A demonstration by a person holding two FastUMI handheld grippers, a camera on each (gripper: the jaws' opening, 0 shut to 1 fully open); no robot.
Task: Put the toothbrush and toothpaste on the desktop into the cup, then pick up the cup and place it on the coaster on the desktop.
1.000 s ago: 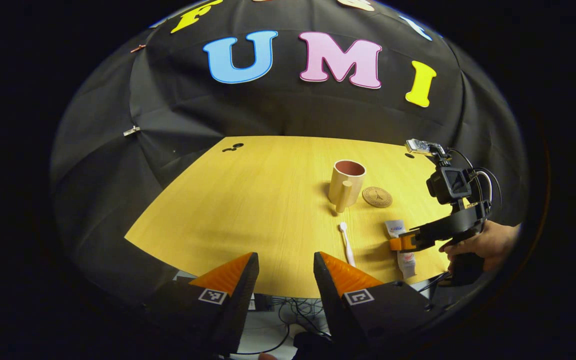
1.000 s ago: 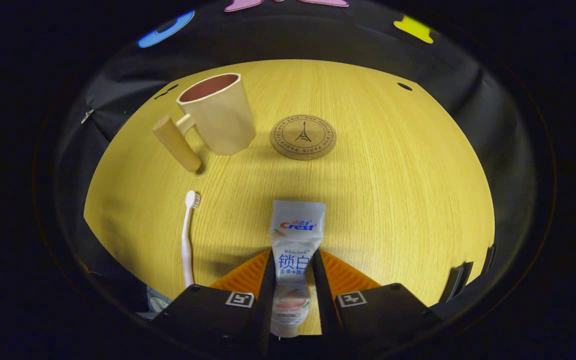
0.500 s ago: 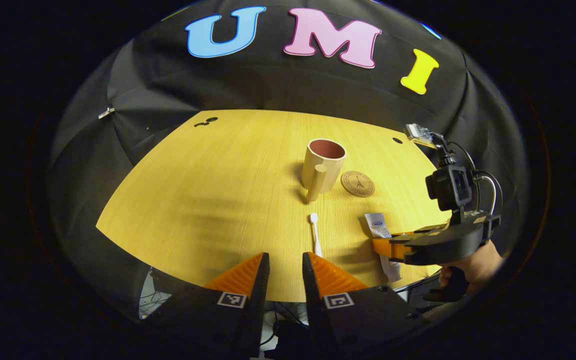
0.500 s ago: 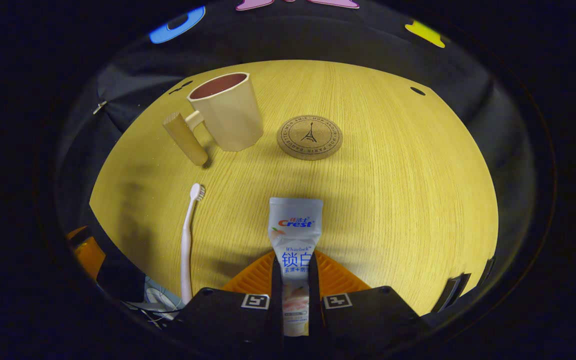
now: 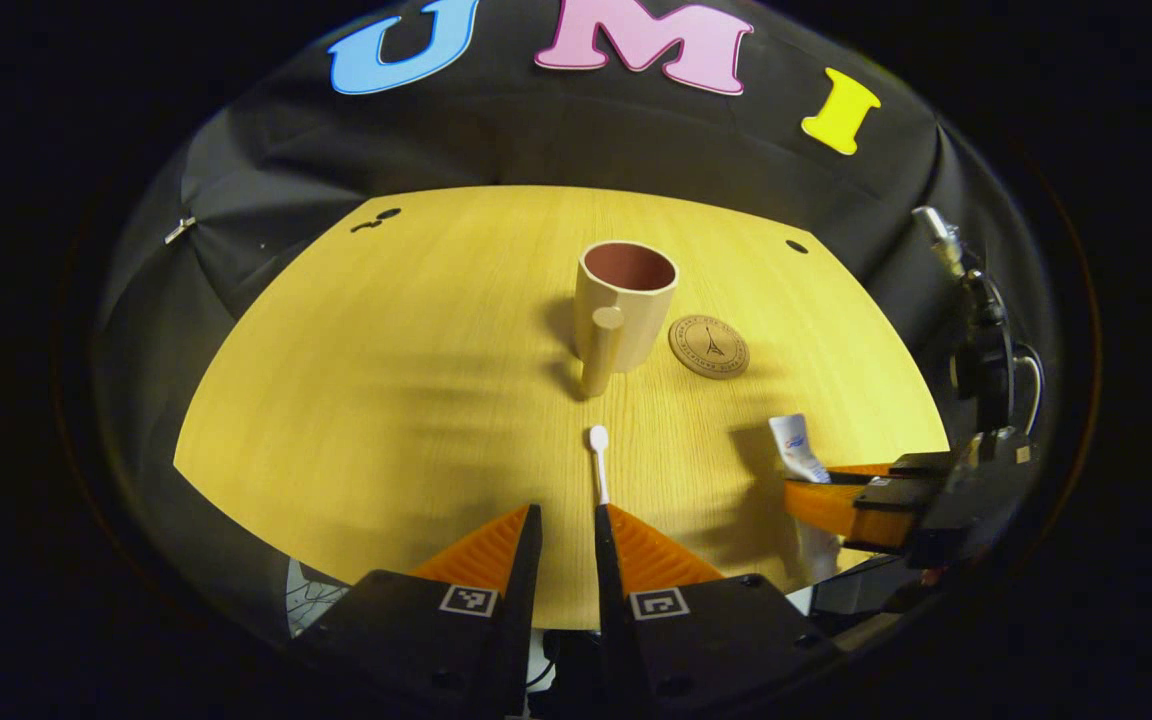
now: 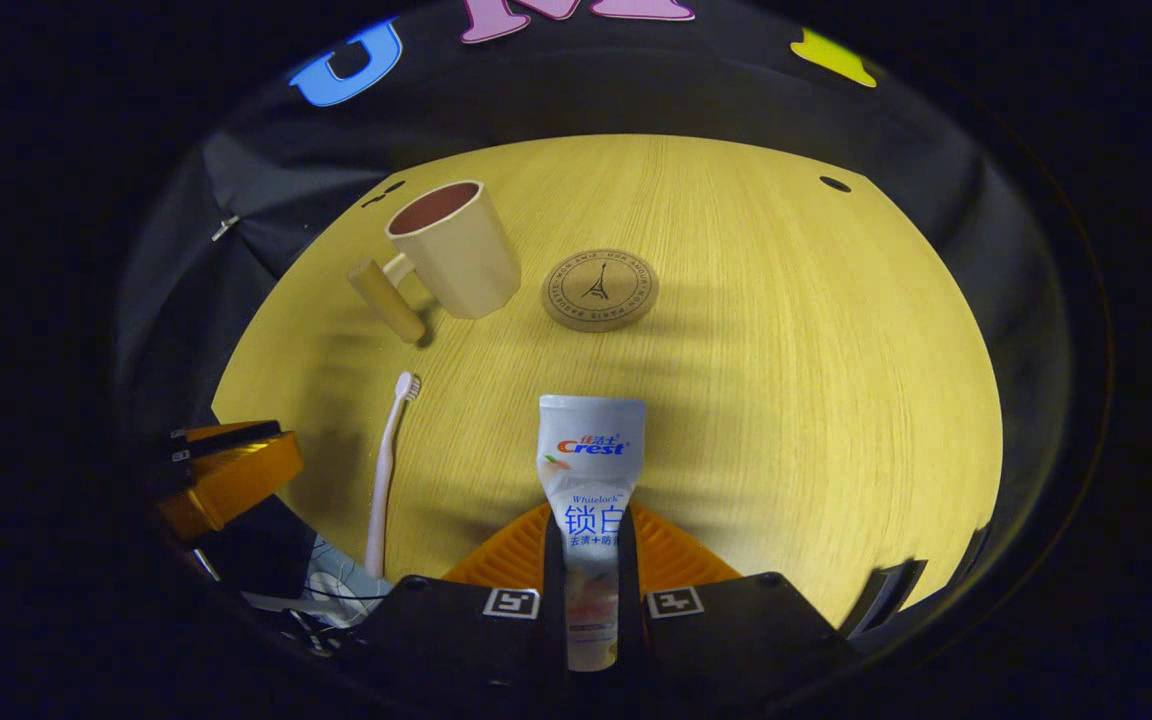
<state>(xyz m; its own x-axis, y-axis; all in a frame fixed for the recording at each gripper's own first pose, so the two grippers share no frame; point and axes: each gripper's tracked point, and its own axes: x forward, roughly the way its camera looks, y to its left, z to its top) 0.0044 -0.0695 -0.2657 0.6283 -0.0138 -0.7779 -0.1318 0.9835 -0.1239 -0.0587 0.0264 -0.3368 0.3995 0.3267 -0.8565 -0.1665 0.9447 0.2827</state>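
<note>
A beige cup (image 5: pixel 626 300) with a reddish inside stands upright mid-table, handle toward me; in the right gripper view the cup (image 6: pixel 456 250) sits left of the round cork coaster (image 6: pixel 599 290). The coaster (image 5: pixel 708 346) lies just right of the cup. A white toothbrush (image 5: pixel 598 465) lies flat, head toward the cup, its handle ending at my left gripper (image 5: pixel 568 520), whose fingers leave a narrow gap with nothing between them. My right gripper (image 6: pixel 588 512) is shut on the toothpaste tube (image 6: pixel 591 450), held slightly above the wood. The toothbrush (image 6: pixel 386 470) lies left of the tube.
The wooden table (image 5: pixel 386 350) has a small dark hole (image 5: pixel 797 246) at its far right and open room on its left half. My right gripper (image 5: pixel 826 490) with the toothpaste (image 5: pixel 796 448) hangs at the near right edge. Cables (image 6: pixel 336 590) hang below the front edge.
My left gripper moved forward toward the toothbrush handle and its fingers narrowed. The right gripper closed on the toothpaste and raised it a little off the table.
</note>
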